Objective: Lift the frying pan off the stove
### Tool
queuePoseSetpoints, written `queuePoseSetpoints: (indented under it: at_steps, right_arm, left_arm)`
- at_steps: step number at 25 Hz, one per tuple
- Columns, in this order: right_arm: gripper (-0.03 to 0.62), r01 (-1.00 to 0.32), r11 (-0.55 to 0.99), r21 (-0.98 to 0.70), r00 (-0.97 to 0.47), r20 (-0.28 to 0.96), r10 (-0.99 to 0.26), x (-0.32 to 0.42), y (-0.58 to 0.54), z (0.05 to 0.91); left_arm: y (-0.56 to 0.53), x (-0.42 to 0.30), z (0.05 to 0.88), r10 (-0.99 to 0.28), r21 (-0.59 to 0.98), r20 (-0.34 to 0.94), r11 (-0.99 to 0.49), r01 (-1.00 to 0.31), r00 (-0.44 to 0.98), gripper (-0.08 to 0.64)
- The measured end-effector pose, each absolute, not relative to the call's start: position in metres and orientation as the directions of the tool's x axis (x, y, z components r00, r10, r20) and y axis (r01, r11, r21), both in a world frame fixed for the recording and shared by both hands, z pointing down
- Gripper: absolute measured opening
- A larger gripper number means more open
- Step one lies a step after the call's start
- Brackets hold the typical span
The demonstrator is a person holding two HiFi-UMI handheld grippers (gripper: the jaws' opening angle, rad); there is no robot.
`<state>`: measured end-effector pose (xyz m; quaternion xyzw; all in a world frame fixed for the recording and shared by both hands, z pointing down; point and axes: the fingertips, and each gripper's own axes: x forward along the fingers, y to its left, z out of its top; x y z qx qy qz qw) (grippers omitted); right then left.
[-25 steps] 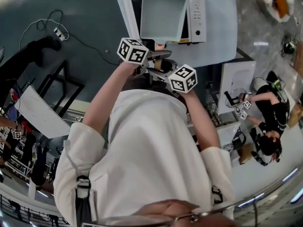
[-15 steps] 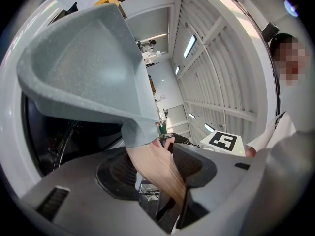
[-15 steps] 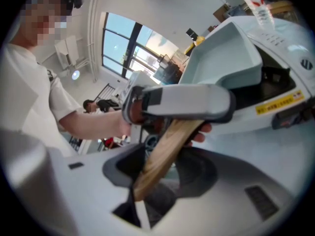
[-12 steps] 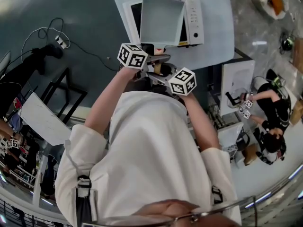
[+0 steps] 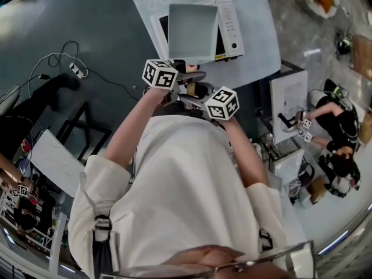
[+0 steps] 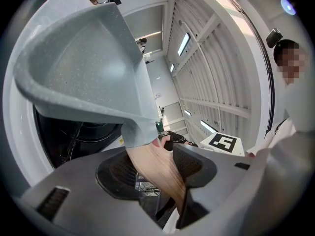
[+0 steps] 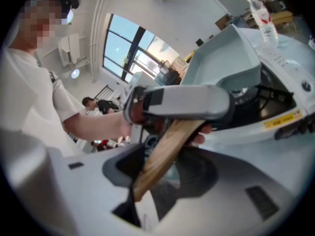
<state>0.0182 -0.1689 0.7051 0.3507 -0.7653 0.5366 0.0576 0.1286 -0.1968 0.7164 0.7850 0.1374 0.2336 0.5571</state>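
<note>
Frying pan (image 5: 193, 31): grey, square and empty, it hangs just ahead of both sets of jaws. It sits over the white stove (image 5: 230, 27) on the pale blue worktop (image 5: 256, 50). It is held out by its handle alone, probably so the body comes up level and clear of the cooking surface.
Wooden handle (image 7: 172, 139): runs back from the pan through one set of jaws and then the other. Two grips in a row likely stop the heavy front end from tipping.
Left gripper (image 6: 156, 171): jaws are closed on the wooden handle close behind the pan, fairly wide apart because the handle fills the gap. This is the nearer grip, and I judge it takes most of the weight.
Right gripper (image 7: 165, 173): jaws are clamped on the handle's tail end, behind the left jaws and angled down, steadying it.
Hidden, stove: the pan covers most of the dark glass in the head view.
Hidden, pan: its near edge shows a gap above the stove, but I cannot tell for the far edge.
Hidden, handle: the marker cubes cover it in the head view.
Hidden, pads: shadow hides contact on the left gripper's outer pad.
</note>
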Motion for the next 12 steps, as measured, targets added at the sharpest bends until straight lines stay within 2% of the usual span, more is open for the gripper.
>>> queuePoseSetpoints:
  at_steps: [12]
  right_arm:
    - [0.207,-0.580,0.232,-0.781,-0.763,0.420,-0.492,0.010,-0.162,0.658]
  left_arm:
    - [-0.193,0.120,0.667,0.444,0.937,0.194,-0.349,-0.030,0.875,0.232]
